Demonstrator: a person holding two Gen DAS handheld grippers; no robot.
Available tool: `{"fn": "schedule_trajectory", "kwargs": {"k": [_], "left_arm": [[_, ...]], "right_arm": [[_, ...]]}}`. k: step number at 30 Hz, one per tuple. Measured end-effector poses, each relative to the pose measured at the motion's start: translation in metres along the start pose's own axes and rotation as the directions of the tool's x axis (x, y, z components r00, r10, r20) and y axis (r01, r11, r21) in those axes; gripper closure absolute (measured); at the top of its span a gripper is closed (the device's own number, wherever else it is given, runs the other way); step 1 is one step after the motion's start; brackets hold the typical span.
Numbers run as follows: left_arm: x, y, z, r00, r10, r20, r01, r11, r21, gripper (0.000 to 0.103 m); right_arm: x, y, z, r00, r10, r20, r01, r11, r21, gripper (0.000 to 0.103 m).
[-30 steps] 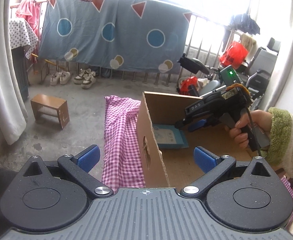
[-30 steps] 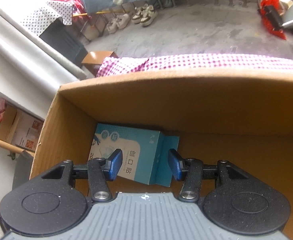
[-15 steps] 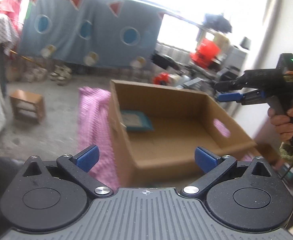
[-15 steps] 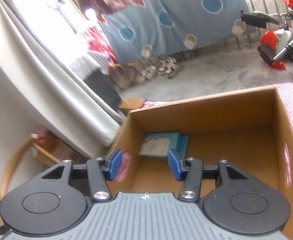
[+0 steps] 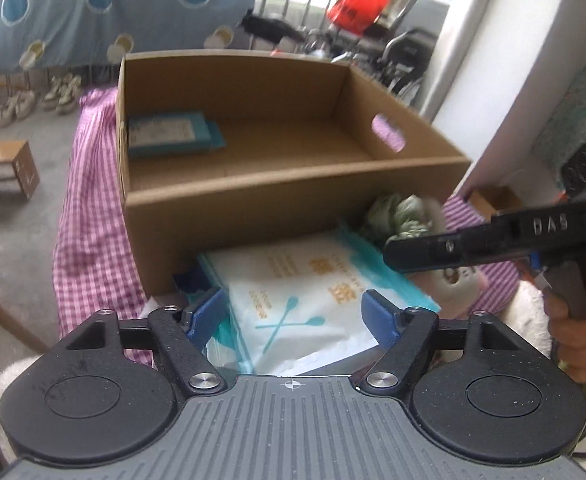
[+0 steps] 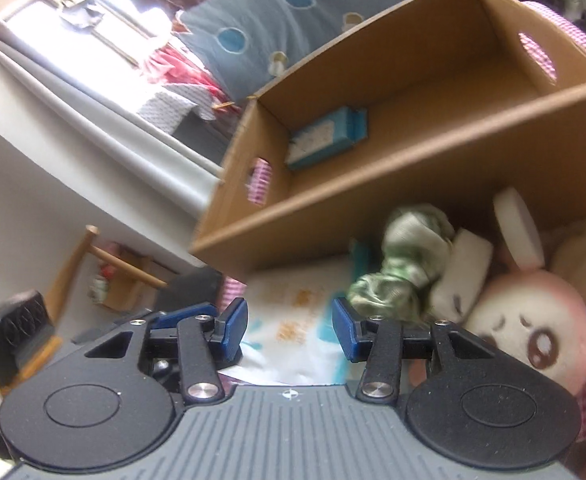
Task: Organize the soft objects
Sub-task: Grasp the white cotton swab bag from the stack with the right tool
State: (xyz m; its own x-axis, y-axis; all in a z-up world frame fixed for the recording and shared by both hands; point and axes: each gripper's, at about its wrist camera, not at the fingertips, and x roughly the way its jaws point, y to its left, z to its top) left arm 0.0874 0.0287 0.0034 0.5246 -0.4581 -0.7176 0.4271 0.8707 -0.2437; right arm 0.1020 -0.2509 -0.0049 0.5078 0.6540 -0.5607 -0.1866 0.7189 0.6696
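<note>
**Grippers hovering over the soft things beside the box**

Cardboard box is sitting on a pink checked cloth, and a teal packet is lying flat in its far left corner. In front of the box's near wall, a white and teal plastic pack is lying on the cloth. The left gripper is hanging over this pack; its jaws have just been closing in, yet the blue pads are standing apart on either side of the pack and are not pressing on it as far as the left wrist view shows.

The right gripper is also pointing down at the pack, its jaws partly spread and pinching nothing. Just beside its right pad, a crumpled green cloth is resting against the box wall. Next to that, white round pads are leaning on a pink and white plush toy, which is lying at the right of the pile.

In the left wrist view, the right gripper is reaching in from the right edge, with a hand wrapping its handle.
</note>
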Motion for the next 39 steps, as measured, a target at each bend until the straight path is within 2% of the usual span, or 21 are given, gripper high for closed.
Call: {"fn": "schedule_trajectory", "kwargs": {"k": [2,10,13,17,25,30,39], "left_arm": [[0.005,0.002,-0.002,1.0,-0.001,-0.024,0.0,1.0,-0.019,0.035],[0.012,0.009,0.0,0.999,0.004,-0.036,-0.005,0.999,-0.046,0.038],[0.015,0.009,0.0,0.999,0.016,-0.037,-0.017,0.999,-0.032,0.044],[0.015,0.012,-0.001,0.999,0.001,-0.039,-0.002,1.0,-0.029,0.044],[0.01,0.016,-0.004,0.999,-0.04,-0.007,0.039,0.999,-0.034,0.044],[0.002,0.015,-0.004,0.998,-0.066,0.02,0.067,0.997,-0.031,0.044],[-0.02,0.006,-0.002,0.994,-0.044,0.097,0.046,0.999,-0.018,0.044]], "right_arm": [[0.006,0.001,-0.004,0.999,-0.05,-0.006,0.05,0.999,-0.006,0.056],[0.009,0.005,-0.018,0.991,-0.133,0.015,0.133,0.991,-0.033,0.057],[0.009,0.006,-0.017,0.988,-0.154,0.024,0.155,0.987,-0.048,0.057],[0.017,-0.001,-0.018,0.985,-0.173,-0.003,0.173,0.985,-0.027,0.057],[0.035,0.001,-0.019,0.983,-0.178,-0.042,0.178,0.984,-0.01,0.056],[0.028,0.015,-0.019,0.983,-0.185,-0.001,0.185,0.981,-0.057,0.056],[0.015,0.028,-0.019,0.985,-0.159,0.064,0.164,0.982,-0.092,0.063]]}}
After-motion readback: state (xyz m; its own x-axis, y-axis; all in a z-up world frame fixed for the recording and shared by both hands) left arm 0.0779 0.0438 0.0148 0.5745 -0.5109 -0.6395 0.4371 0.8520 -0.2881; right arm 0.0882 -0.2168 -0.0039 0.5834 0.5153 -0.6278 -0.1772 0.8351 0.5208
